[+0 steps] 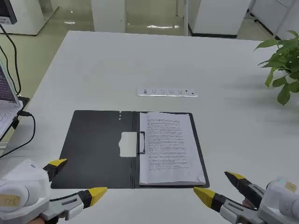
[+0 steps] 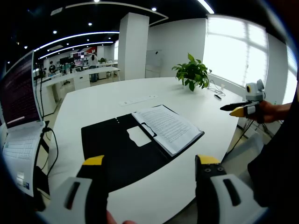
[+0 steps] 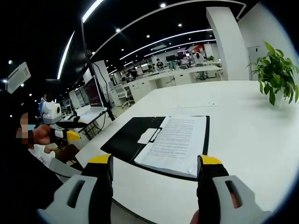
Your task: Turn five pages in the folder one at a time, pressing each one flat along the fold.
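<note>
A black folder (image 1: 98,149) (image 2: 112,149) (image 3: 128,137) lies open on the white table, with a stack of printed pages (image 1: 166,147) (image 2: 168,127) (image 3: 175,140) on its right half and a metal clip (image 1: 141,142) at the spine. A small white slip (image 1: 128,143) sits on the left cover. My left gripper (image 1: 77,179) (image 2: 152,165) hovers open near the folder's front left corner. Off the front right corner, my right gripper (image 1: 219,184) (image 3: 154,163) is open too. Neither touches the pages.
A white power strip (image 1: 167,92) lies beyond the folder. A potted plant (image 1: 282,63) (image 2: 191,72) (image 3: 275,72) stands at the table's right edge. At the left edge are a laptop (image 1: 7,105) (image 2: 18,116) and black cables (image 1: 25,130).
</note>
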Action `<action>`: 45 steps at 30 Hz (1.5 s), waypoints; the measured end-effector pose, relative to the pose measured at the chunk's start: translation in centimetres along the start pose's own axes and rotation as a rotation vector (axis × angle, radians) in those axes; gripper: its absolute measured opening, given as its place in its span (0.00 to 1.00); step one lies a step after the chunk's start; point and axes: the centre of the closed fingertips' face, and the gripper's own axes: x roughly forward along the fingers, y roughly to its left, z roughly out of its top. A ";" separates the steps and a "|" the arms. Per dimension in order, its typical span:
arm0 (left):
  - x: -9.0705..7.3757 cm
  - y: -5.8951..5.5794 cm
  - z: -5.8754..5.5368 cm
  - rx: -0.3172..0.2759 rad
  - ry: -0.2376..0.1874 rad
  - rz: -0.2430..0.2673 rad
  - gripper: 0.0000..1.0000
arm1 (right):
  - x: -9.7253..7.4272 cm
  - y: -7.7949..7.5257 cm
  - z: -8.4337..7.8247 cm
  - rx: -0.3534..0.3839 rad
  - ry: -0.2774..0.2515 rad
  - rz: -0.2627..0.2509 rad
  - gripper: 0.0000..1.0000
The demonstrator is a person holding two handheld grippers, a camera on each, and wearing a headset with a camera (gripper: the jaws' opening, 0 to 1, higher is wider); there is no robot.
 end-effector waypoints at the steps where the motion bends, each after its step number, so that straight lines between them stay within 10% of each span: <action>1: 0.0 0.0 0.0 0.000 0.001 0.000 0.77 | 0.0 0.0 0.1 0.001 -0.001 0.001 0.72; 45: -0.2 0.4 -0.1 -0.006 -0.006 0.029 0.77 | 0.1 -0.5 0.5 0.005 -0.008 0.008 0.72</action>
